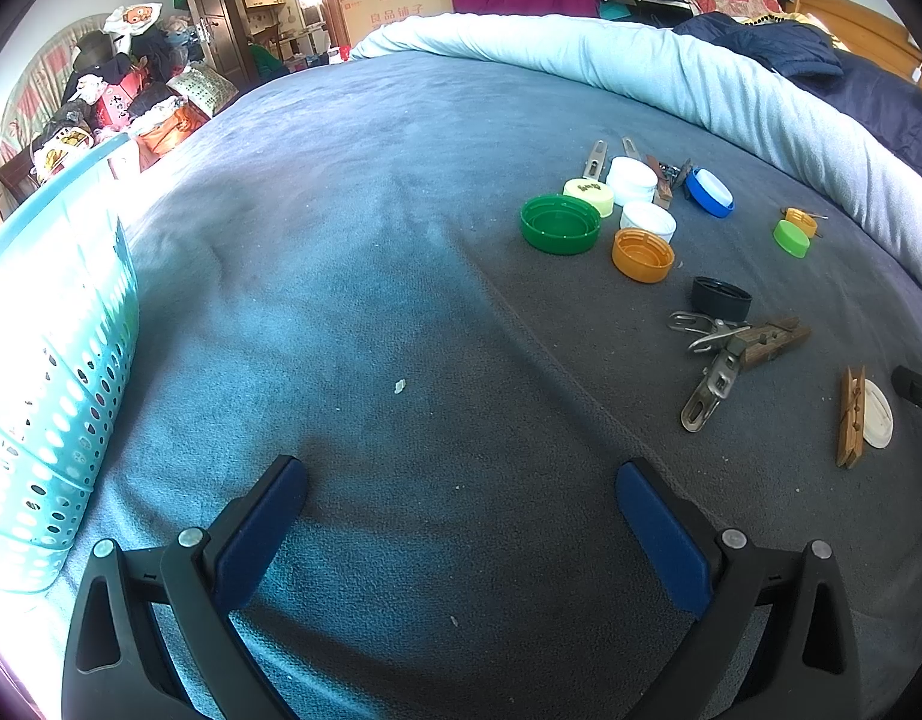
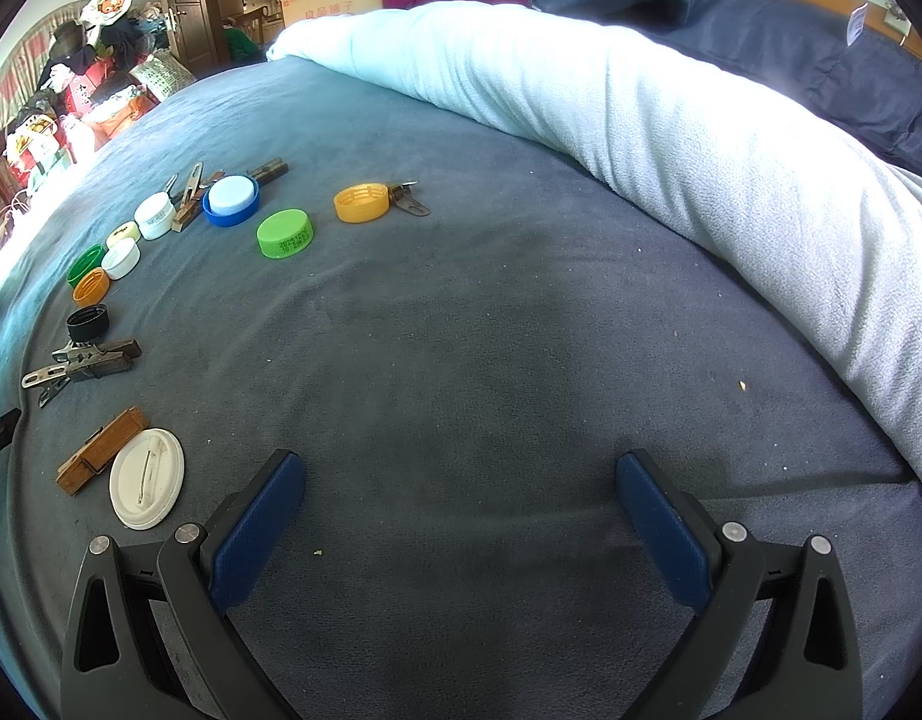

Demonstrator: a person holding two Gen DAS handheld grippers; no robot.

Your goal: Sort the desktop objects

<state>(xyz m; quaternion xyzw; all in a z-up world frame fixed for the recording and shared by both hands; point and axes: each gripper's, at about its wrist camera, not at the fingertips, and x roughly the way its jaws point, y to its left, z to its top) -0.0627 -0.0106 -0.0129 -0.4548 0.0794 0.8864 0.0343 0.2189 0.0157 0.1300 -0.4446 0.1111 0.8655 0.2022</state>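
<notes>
Both pairs of fingers spread wide, nothing between them: left gripper point(image 1: 461, 516) over bare blanket at lower centre of its view, right gripper point(image 2: 461, 510) likewise.

Left to right in the left view: teal perforated basket point(image 1: 47, 396) at the left edge; grey-blue bed blanket point(image 1: 353, 252) across the middle; the clutter right of centre. Dark green cap point(image 1: 559, 224), pale yellow cap point(image 1: 589, 195), two white caps point(image 1: 631, 180), orange cap point(image 1: 642, 254), blue lid point(image 1: 709, 192), black cap point(image 1: 720, 298), lime cap point(image 1: 792, 238) touching a small orange cap point(image 1: 800, 221), flat white lid point(image 1: 877, 414) at lower right.

Count: eleven caps and lids. Clips: a tangle of metal clips point(image 1: 709, 360) with a dark wooden peg point(image 1: 769, 339), one light wooden peg point(image 1: 850, 417) beside the white lid, more behind the white caps; exact clip count uncertain, roughly seven.

Judgement: sorting not begun. Start with an isolated piece, e.g. the white lid, nearest the right gripper. Pinch caps across the rim; soft blanket lets flat items sink, so approach low and avoid snagging fabric.
</notes>
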